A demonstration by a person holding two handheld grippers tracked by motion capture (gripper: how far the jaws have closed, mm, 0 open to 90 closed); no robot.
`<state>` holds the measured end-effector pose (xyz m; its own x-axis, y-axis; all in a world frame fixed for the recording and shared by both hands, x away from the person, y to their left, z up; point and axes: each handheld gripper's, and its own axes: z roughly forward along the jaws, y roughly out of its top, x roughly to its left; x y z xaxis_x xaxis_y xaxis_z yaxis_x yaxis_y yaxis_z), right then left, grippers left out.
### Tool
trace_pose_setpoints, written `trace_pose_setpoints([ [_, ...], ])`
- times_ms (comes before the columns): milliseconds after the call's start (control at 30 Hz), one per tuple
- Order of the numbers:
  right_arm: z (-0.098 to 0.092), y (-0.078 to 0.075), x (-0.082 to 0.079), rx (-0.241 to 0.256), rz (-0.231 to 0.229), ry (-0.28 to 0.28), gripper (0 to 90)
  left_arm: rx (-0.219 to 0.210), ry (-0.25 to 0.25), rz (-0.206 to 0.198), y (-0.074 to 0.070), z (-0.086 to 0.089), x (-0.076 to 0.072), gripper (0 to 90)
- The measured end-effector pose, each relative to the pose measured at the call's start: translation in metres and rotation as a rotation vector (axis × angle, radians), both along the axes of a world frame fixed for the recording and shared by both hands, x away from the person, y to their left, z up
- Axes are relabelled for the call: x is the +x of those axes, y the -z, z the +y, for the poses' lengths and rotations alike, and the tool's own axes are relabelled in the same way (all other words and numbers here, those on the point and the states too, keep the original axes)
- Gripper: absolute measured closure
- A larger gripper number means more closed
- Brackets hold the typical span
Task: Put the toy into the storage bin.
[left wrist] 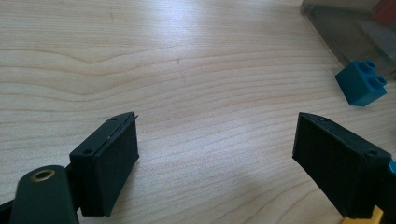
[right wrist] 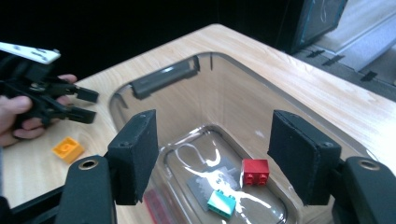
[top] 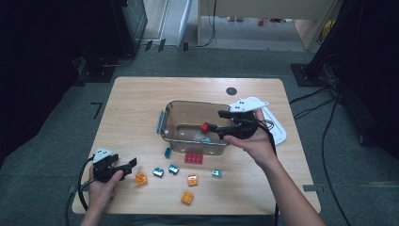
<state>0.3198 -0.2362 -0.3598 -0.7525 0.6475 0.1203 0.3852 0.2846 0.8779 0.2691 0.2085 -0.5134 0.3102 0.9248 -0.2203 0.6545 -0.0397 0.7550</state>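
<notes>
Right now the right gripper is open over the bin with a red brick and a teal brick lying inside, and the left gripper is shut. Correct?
Not quite: the left gripper is open, its jaws wide apart over bare table in the left gripper view. The rest holds: right gripper open above the bin, red brick and teal brick inside.

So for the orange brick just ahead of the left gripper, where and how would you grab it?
Probably from above, jaws closing on two opposite flat side walls of the orange brick. It lies flat on the table, studs up, so the sides give parallel faces while the studded top would not. The left gripper is open right beside it, and no other brick crowds it, so a short drop straight down should do.
</notes>
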Motion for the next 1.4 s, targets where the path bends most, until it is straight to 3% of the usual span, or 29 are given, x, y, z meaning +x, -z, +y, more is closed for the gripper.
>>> trace_pose_setpoints([
  [300,-0.023,-0.02,-0.035,0.035,-0.061,-0.011,31.8,0.001,-0.001,0.003,0.0,0.0,0.0,14.2],
  [600,-0.039,-0.02,-0.06,0.031,-0.082,-0.013,31.1,0.0,-0.006,0.002,0.0,0.0,0.0,14.2],
  [967,-0.047,0.007,-0.096,0.031,-0.059,-0.051,33.2,0.003,-0.008,0.003,0.0,0.0,0.0,14.1],
  [1133,-0.048,0.017,-0.103,0.027,-0.052,-0.062,34.1,0.005,-0.007,0.003,0.0,0.0,0.0,14.2],
  [1400,-0.044,0.047,-0.111,0.031,-0.011,-0.089,36.0,0.004,-0.008,0.003,0.0,0.0,0.0,14.2],
])
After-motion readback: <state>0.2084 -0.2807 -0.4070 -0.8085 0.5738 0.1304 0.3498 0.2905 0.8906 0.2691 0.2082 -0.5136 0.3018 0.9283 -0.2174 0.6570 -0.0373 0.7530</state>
